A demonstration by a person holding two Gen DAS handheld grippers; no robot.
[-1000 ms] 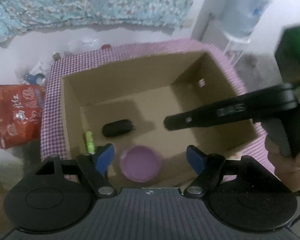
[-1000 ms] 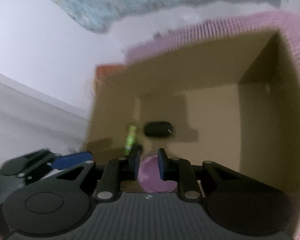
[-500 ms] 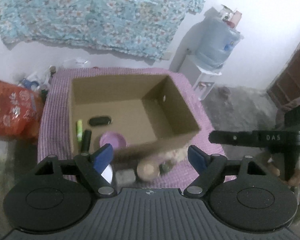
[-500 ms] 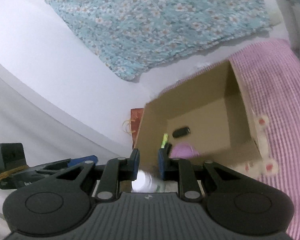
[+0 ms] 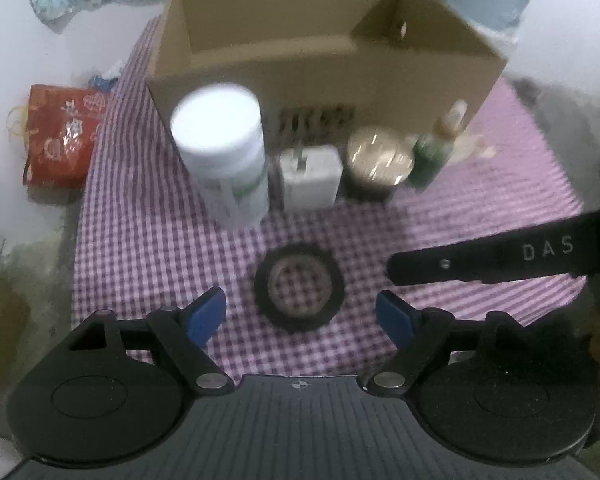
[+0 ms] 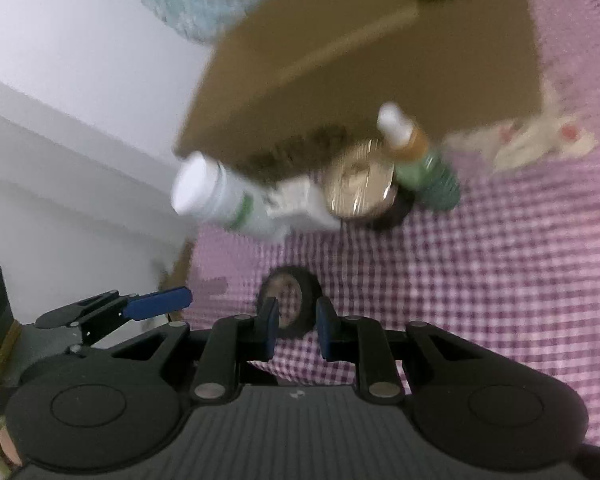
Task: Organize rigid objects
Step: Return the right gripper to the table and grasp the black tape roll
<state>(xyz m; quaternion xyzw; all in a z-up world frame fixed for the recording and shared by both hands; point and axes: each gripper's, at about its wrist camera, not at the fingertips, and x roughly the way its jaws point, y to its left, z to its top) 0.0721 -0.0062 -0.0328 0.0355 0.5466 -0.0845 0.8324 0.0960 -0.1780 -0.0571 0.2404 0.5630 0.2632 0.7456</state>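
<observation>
My grippers, out of the box and over the tabletop

A second ago both looked into the open brown cardboard box (image 5: 324, 60); now my left gripper (image 5: 302, 314), blue jaws wide apart and empty, frames a black tape ring (image 5: 299, 286) on the purple checked cloth (image 5: 140, 240). My right gripper (image 6: 297, 330), jaws nearly together on nothing, hangs near the same ring. A white lidded bottle (image 5: 220, 152), white plug (image 5: 310, 178), gold-lidded jar (image 5: 378, 160) and green dropper bottle (image 5: 434, 152) line the box's front wall.
</observation>
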